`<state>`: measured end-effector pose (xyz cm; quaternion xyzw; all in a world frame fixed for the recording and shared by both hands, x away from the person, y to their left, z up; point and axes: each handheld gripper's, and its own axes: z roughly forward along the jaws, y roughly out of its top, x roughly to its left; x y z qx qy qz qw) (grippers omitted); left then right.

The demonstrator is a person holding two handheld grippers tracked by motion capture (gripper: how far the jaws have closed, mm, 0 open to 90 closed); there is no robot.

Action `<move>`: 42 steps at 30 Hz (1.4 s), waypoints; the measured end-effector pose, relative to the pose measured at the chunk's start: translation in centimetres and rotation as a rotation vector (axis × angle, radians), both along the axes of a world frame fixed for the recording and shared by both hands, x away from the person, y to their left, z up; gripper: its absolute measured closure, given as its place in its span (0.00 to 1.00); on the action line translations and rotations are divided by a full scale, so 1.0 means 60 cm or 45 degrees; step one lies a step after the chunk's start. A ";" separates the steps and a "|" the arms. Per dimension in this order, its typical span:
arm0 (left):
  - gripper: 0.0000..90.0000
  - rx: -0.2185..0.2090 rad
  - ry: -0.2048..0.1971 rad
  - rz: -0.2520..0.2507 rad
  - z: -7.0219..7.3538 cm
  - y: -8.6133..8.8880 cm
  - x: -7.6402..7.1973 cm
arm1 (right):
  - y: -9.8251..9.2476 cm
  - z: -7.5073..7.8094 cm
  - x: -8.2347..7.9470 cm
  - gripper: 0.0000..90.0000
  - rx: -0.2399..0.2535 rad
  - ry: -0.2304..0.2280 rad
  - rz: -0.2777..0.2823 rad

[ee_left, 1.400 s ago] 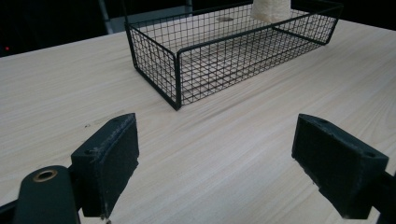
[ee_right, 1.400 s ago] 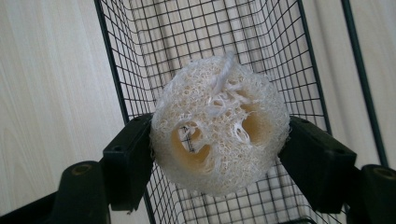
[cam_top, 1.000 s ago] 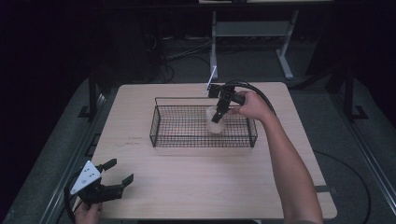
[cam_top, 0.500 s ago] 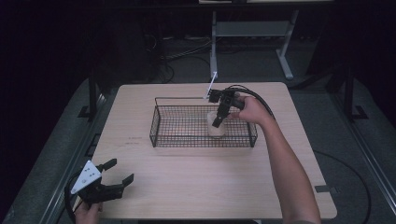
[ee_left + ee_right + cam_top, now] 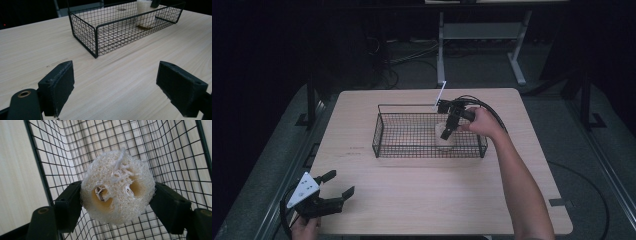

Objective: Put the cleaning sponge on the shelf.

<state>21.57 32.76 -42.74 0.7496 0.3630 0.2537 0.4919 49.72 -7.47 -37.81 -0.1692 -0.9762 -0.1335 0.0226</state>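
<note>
One loofah (image 5: 117, 187) inside wire basket (image 5: 382, 131)

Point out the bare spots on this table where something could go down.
Free: the wide strip of table between the wire basket and the near edge, right of the left gripper; also the basket's left half. Crowded: its right end, where the right gripper holds the loofah.

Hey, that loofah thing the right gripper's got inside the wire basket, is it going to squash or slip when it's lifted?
The loofah looks like an open, fibrous web with hollow channels, so it is probably very light and springy, giving a little under pressure. Its rough surface sits between the right gripper's padded jaws, so slipping seems unlikely. Its rounded outline suggests it could roll if dropped on its side in the basket.
</note>
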 end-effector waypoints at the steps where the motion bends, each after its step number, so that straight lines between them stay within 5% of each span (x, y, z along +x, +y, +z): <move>1: 0.16 -0.006 -0.002 0.002 0.000 0.001 0.000 | 0.000 -0.002 0.000 0.30 0.006 0.001 -0.003; 9: 0.16 0.000 0.004 -0.005 -0.001 -0.002 0.000 | -0.002 -0.017 -0.001 0.28 0.011 0.018 -0.019; 22: 0.16 0.000 0.003 -0.006 -0.001 -0.003 -0.001 | -0.003 -0.006 -0.006 0.20 0.016 0.012 -0.039; 42: 0.16 0.006 0.006 -0.010 -0.002 -0.004 0.001 | -0.028 0.050 -0.030 0.19 0.085 -0.058 -0.049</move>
